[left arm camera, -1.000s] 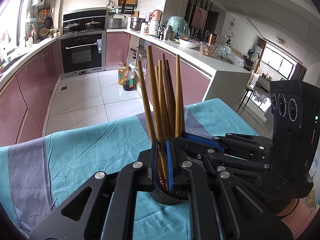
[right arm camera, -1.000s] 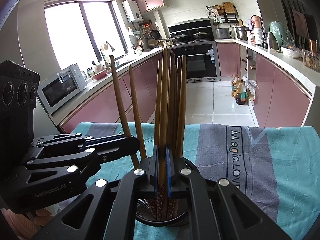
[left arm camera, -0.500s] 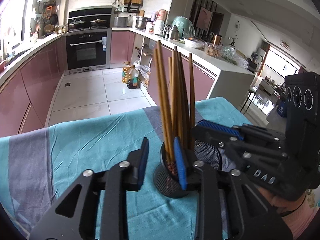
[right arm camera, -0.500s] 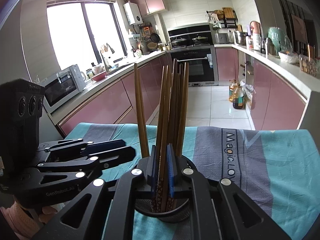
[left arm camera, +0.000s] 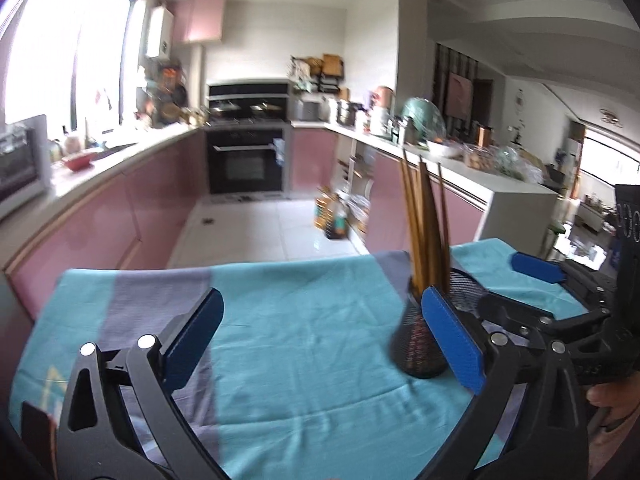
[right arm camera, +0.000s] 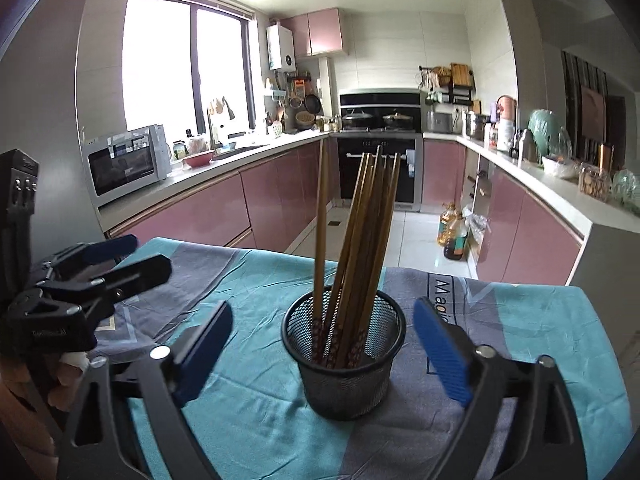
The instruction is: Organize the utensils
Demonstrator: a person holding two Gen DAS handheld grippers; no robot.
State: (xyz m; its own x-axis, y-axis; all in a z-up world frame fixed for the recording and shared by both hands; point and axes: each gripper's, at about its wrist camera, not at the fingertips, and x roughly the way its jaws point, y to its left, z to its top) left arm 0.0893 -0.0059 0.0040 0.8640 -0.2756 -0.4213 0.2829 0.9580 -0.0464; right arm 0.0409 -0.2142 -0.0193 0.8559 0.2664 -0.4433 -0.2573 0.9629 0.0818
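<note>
Chopsticks (right arm camera: 356, 248) are all standing in the black mesh cup (right arm camera: 344, 364), leaning a bit to the right and fanned out at the tops. The cup sits upright on the teal and grey cloth (right arm camera: 256, 412) covering the worktop, roughly mid-cloth, with the far edge of the cloth well behind it and open kitchen floor past that.

Right gripper (right arm camera: 324, 344) is spreading its jaws, already wide. The cup sits in the gap between the blue pads, but neither pad touches it, so there's clear cloth on both sides of the cup.

Left gripper (left arm camera: 320, 334) is opening too, also wide, with nothing but bare cloth between its pads. From its view the cup (left arm camera: 420, 344) is off to the right, just behind its right pad, and I can't tell if they touch. That shot is blurry. The chopsticks (left arm camera: 426, 220) poke up past the far cloth edge there.

In the right view the left gripper (right arm camera: 132, 258) sits off near the left edge of the cloth, well apart from the cup. Plenty of free cloth between the two grippers.
</note>
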